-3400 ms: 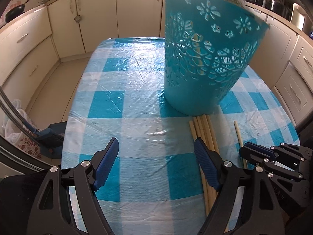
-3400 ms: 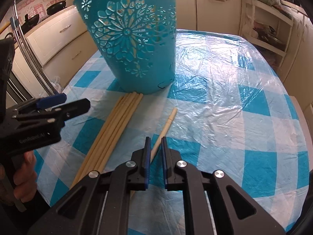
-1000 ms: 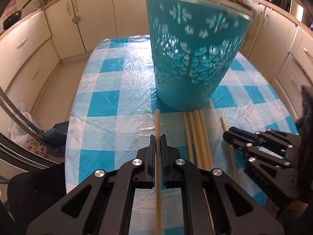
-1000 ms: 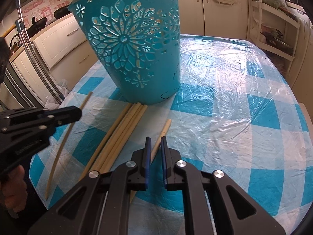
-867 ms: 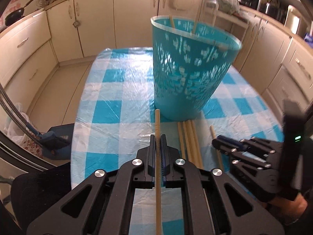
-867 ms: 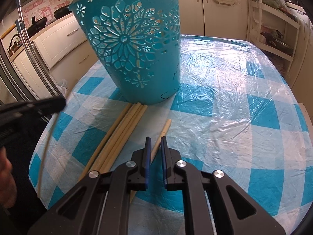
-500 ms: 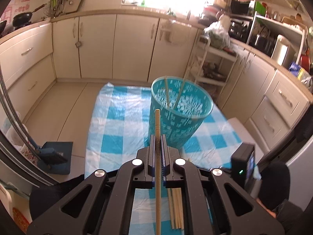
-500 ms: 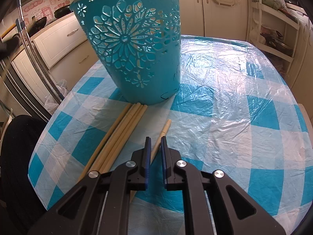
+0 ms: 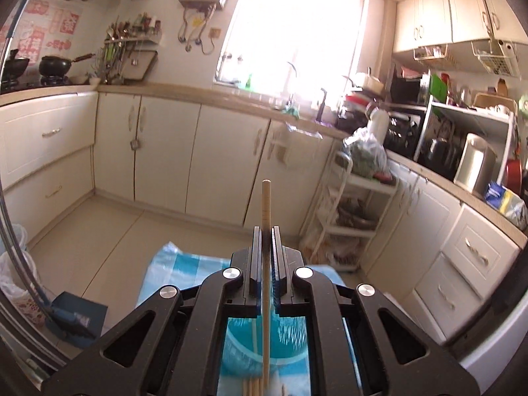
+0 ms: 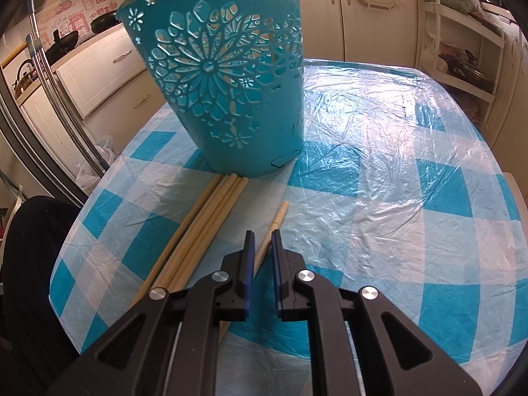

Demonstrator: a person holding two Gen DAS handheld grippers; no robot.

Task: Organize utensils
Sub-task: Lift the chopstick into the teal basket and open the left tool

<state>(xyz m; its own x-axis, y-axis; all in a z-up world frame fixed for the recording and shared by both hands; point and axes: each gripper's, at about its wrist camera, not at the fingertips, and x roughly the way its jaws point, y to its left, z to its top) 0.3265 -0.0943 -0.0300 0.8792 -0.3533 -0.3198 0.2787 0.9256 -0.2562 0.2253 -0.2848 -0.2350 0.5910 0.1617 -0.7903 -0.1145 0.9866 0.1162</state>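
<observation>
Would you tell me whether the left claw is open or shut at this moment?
Shut. The left claw has both fingers pressed against a single chopstick, which stands upright between them above the teal basket.

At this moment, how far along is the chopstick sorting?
Partly done. Thin sticks already stand inside the basket, seen under the left gripper. In hand: that gripper is shut on one chopstick, held upright above the basket. Left: a bundle of about four lies on the table by the basket, plus a single stick in front of the right gripper, whose jaws stand slightly apart around nothing.
</observation>
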